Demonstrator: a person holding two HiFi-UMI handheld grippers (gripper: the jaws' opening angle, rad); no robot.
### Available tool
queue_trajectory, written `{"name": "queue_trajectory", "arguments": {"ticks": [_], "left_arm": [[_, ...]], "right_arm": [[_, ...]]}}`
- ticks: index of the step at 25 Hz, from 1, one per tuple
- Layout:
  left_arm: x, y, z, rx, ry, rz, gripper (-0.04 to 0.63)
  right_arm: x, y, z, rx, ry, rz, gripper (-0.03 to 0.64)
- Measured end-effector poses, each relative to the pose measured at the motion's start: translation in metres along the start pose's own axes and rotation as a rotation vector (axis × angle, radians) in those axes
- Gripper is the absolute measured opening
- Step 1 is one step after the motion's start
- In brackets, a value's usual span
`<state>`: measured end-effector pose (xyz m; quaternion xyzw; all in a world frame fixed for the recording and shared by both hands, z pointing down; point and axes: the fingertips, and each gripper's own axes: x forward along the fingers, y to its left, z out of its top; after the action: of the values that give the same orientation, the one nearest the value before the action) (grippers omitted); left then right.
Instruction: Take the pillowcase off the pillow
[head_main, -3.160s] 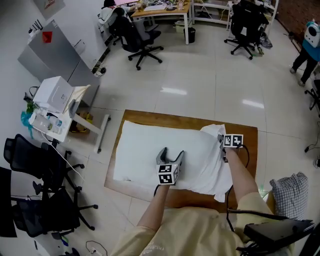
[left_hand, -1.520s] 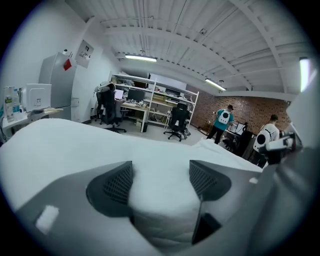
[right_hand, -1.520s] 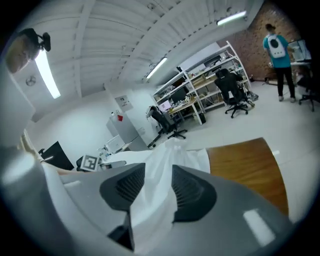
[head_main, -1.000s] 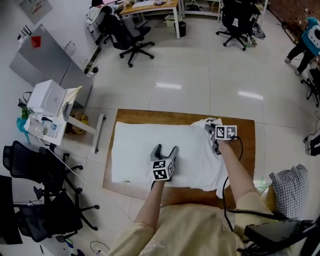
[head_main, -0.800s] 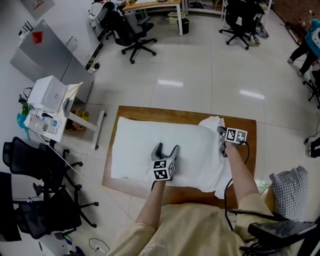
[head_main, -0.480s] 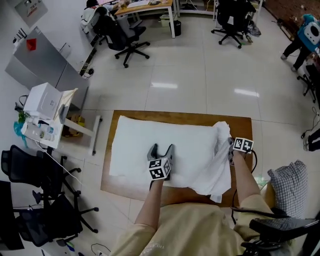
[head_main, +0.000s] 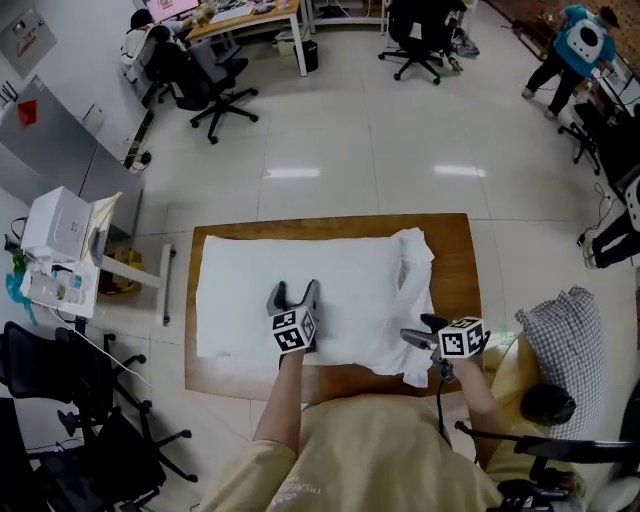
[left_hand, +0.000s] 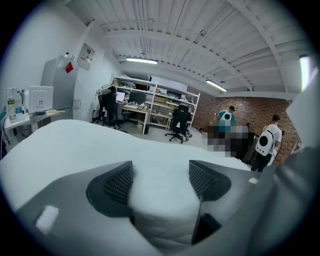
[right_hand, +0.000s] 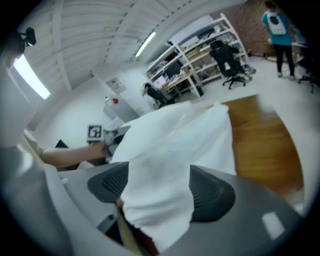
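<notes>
A white pillow (head_main: 265, 275) lies lengthwise on the wooden table (head_main: 455, 265). Its white pillowcase (head_main: 405, 295) is bunched loosely over the right end and hangs down toward the near table edge. My left gripper (head_main: 294, 290) sits on the pillow's near edge, its jaws shut on a fold of the pillow (left_hand: 160, 165) that bulges between the pads. My right gripper (head_main: 418, 330) is at the pillowcase's near right corner, pointing left. Its jaws have just been opening and now stand wide, with slack pillowcase cloth (right_hand: 165, 165) draped between them, not pinched.
A checked cushion (head_main: 562, 335) lies right of the table. Black office chairs (head_main: 60, 400) and a white cart with a printer (head_main: 55, 235) stand at the left. Desks, more chairs and a person (head_main: 575, 40) are across the tiled floor.
My right gripper came from the pillow's far right end toward the near table edge, dragging the pillowcase, then let go of it and opened. The left gripper stayed gripping the pillow.
</notes>
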<state>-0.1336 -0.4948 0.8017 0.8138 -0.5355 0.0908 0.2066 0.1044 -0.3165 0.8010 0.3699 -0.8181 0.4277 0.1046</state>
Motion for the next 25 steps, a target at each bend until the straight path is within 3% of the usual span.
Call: {"name": "queue_trajectory", "arguments": {"ticks": [2,4,8,11,13,15,18,19,20,21,22,25], "left_arm": [[-0.002,0.007,0.007,-0.009,0.005,-0.004,0.351],[-0.002,0.007,0.012,-0.013,0.01,-0.004,0.351],[-0.001,-0.001,0.008,-0.02,0.02,-0.016,0.351],[-0.01,0.01,0.002,-0.052,0.018,-0.022,0.351],[-0.011,0.014,0.003,-0.065,0.019,-0.02,0.351],[-0.011,0.018,0.001,-0.055,0.03,-0.027,0.351],[-0.015,0.021,0.002,-0.014,0.031,-0.042,0.351],[-0.018,0.019,0.002,-0.006,0.024,-0.044,0.351],[-0.022,0.015,0.0,-0.004,0.016,-0.047,0.35],[-0.026,0.009,-0.002,-0.004,0.008,-0.055,0.351],[-0.032,0.001,-0.003,-0.002,0.0,-0.068,0.351],[-0.049,-0.02,0.008,0.033,-0.034,-0.122,0.358]], "right_arm": [[0.03,0.016,-0.053,-0.062,0.133,0.053,0.377],[0.054,0.008,-0.089,-0.093,0.207,0.033,0.353],[0.059,-0.025,-0.129,-0.079,0.236,-0.033,0.121],[0.032,-0.032,-0.148,-0.143,0.267,-0.089,0.021],[-0.006,-0.056,-0.154,-0.199,0.308,-0.207,0.012],[-0.046,-0.088,-0.158,-0.188,0.299,-0.311,0.011],[-0.067,-0.094,-0.136,-0.157,0.227,-0.296,0.013],[-0.067,-0.088,-0.128,-0.143,0.205,-0.278,0.022],[-0.067,-0.081,-0.123,-0.132,0.181,-0.265,0.116],[-0.071,-0.072,-0.119,-0.133,0.15,-0.255,0.322],[-0.078,-0.062,-0.112,-0.142,0.108,-0.244,0.435],[-0.11,-0.022,-0.065,-0.187,-0.086,-0.201,0.448]]}}
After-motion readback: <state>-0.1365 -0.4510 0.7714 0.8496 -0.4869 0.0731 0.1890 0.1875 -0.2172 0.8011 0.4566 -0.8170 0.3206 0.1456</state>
